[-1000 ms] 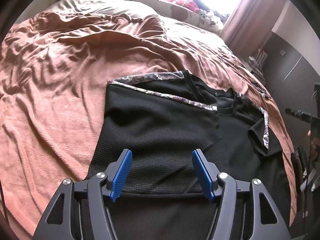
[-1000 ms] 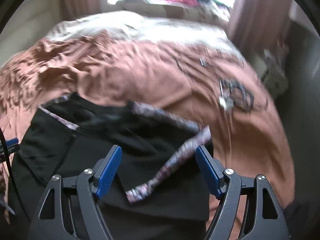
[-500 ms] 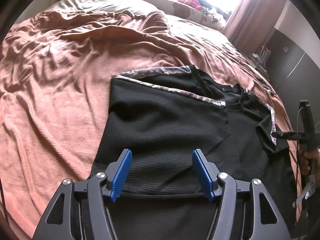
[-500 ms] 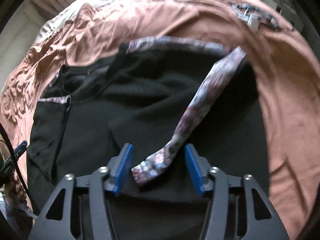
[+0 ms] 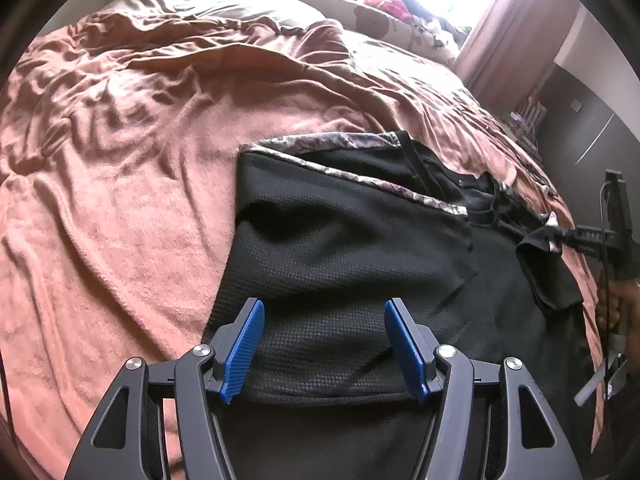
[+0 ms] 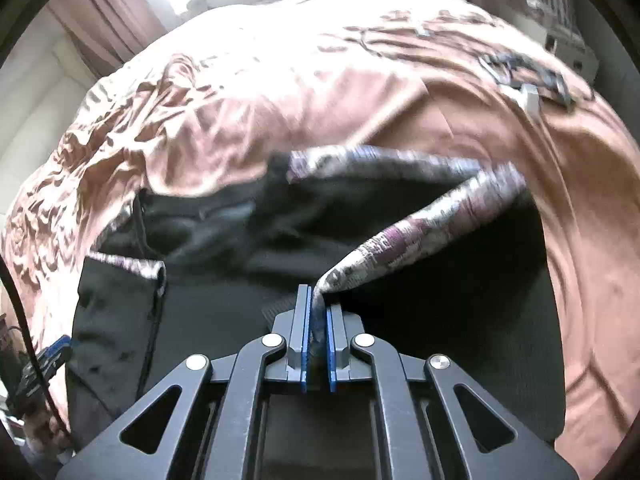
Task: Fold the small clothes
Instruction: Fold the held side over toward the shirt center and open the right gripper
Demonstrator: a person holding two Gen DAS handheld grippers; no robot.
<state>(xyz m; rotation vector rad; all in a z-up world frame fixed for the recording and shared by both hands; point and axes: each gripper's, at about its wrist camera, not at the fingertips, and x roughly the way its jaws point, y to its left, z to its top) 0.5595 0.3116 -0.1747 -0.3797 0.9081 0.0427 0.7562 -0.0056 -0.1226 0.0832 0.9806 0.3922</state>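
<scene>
A black textured garment [image 5: 344, 256] with patterned purple-grey trim [image 5: 384, 186] lies on a pink-brown bedspread [image 5: 132, 184]; its left side is folded over the middle. My left gripper [image 5: 324, 344] is open and empty, just above the garment's near left part. My right gripper [image 6: 318, 312] is shut on the patterned trim [image 6: 424, 228] of the garment's right sleeve and lifts that edge off the black cloth [image 6: 224, 300]. The right gripper also shows at the far right of the left wrist view [image 5: 560, 236], pinching the sleeve.
The bedspread [image 6: 280, 88] is heavily wrinkled at the left and back. Pillows and soft toys [image 5: 376, 4] lie by the bright window. Dark cables and small parts [image 6: 524, 76] lie on the bed's far right. A dark cabinet [image 5: 592, 132] stands to the right.
My right gripper has closed on the patterned sleeve trim and raised it. My left gripper has stayed open over the garment, with the view shifting slightly.
</scene>
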